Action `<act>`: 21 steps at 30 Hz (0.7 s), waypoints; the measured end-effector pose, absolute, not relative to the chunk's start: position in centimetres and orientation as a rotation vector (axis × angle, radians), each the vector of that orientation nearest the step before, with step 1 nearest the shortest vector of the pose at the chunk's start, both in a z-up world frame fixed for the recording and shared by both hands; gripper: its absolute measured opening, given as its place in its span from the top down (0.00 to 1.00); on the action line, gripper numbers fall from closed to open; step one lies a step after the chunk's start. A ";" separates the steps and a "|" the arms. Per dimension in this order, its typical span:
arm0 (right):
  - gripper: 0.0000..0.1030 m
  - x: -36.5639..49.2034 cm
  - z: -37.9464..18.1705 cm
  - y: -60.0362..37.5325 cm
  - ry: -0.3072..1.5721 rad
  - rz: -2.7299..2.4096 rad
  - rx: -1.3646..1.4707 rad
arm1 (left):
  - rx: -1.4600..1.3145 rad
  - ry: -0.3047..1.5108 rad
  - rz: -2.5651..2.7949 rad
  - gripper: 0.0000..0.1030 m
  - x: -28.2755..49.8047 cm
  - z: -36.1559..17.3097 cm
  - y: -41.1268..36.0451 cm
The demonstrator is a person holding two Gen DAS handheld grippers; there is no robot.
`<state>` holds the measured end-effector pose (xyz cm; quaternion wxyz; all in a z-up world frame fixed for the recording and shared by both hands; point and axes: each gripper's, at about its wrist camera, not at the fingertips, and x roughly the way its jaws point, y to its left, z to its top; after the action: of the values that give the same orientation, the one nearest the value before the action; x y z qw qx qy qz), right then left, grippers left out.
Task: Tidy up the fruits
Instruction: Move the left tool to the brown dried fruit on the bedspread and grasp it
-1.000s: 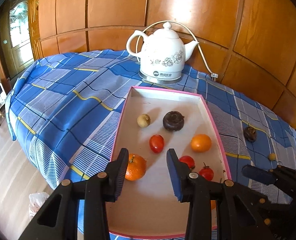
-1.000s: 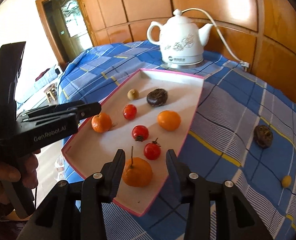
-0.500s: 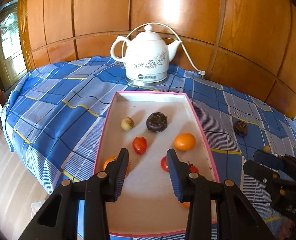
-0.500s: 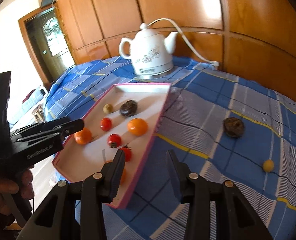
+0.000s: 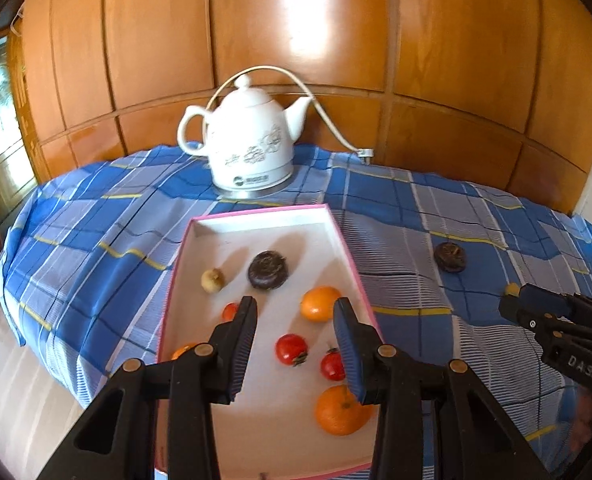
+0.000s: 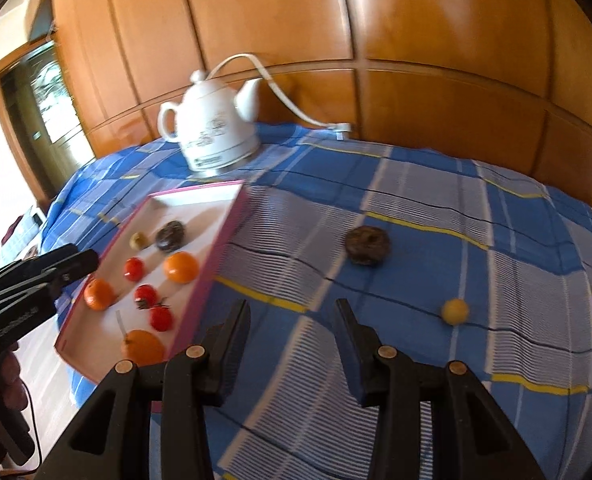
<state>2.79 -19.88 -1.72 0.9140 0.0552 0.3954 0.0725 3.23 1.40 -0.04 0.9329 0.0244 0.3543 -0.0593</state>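
Pink-rimmed tray [image 5: 348, 248]: lies on the desk [image 6: 476, 248] under a blue checked cloth, its near-left corner close to the cloth's hanging edge, its far end just short of the white kettle [image 5: 251, 148] at the wooden wall. Contents, all apart from one another: three oranges, the largest [image 5: 342, 410] near the front; three red tomatoes, one [image 5: 291, 349] mid-tray; a small pale fruit [image 5: 212, 280]; a dark wrinkled fruit [image 5: 268, 270]. Fruit outside the tray: a second dark wrinkled fruit [image 6: 367, 246] and a small yellow fruit [image 6: 454, 311], well apart on open cloth to the tray's right, with bare cloth around both and toward the near edge. Left tongs [image 5: 296, 344]: apart, nothing between them, hovering over the tray's middle; compared with a second ago they sit farther back and to the right, so the whole front row of fruit shows. Right tongs [image 6: 291, 342]: apart, empty, over bare cloth just right of the tray's long rim; a second ago they framed the front orange, now the tray lies off to the left and the yellow fruit is nearer, ahead and to the right. Whether either pair touches the surface is hard to tell through the blur; they appear clear of it.
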 end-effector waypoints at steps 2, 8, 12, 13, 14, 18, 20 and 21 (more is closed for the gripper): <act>0.58 2.6 -1.8 -20.9 0.813 0.119 0.125 | 0.063 0.721 -0.138 0.61 3.3 0.1 0.6; 0.58 2.2 -2.2 -23.3 0.814 0.054 0.155 | 0.108 0.701 -0.176 0.61 3.3 0.6 -1.4; 0.58 2.0 -2.4 -24.6 0.812 0.022 0.176 | 0.128 0.698 -0.199 0.61 3.3 0.7 -2.4; 0.58 1.9 -2.5 -25.0 0.811 0.015 0.182 | 0.132 0.701 -0.205 0.61 3.3 0.7 -2.7; 0.58 1.9 -2.5 -25.2 0.811 0.010 0.186 | 0.138 0.705 -0.211 0.61 3.4 0.6 -3.1; 0.58 1.8 -2.8 -26.4 0.814 -0.011 0.202 | 0.161 0.709 -0.230 0.61 3.7 0.5 -4.3; 0.58 1.7 -3.0 -26.8 0.814 -0.020 0.208 | 0.174 0.710 -0.237 0.61 3.9 0.3 -4.9; 0.58 1.7 -3.1 -27.1 0.815 -0.026 0.211 | 0.181 0.712 -0.240 0.61 4.0 0.2 -5.2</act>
<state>1.66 -27.10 -3.08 0.9126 0.1026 0.3955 -0.0126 3.99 -5.23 0.23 0.9263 0.0882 0.3471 -0.1170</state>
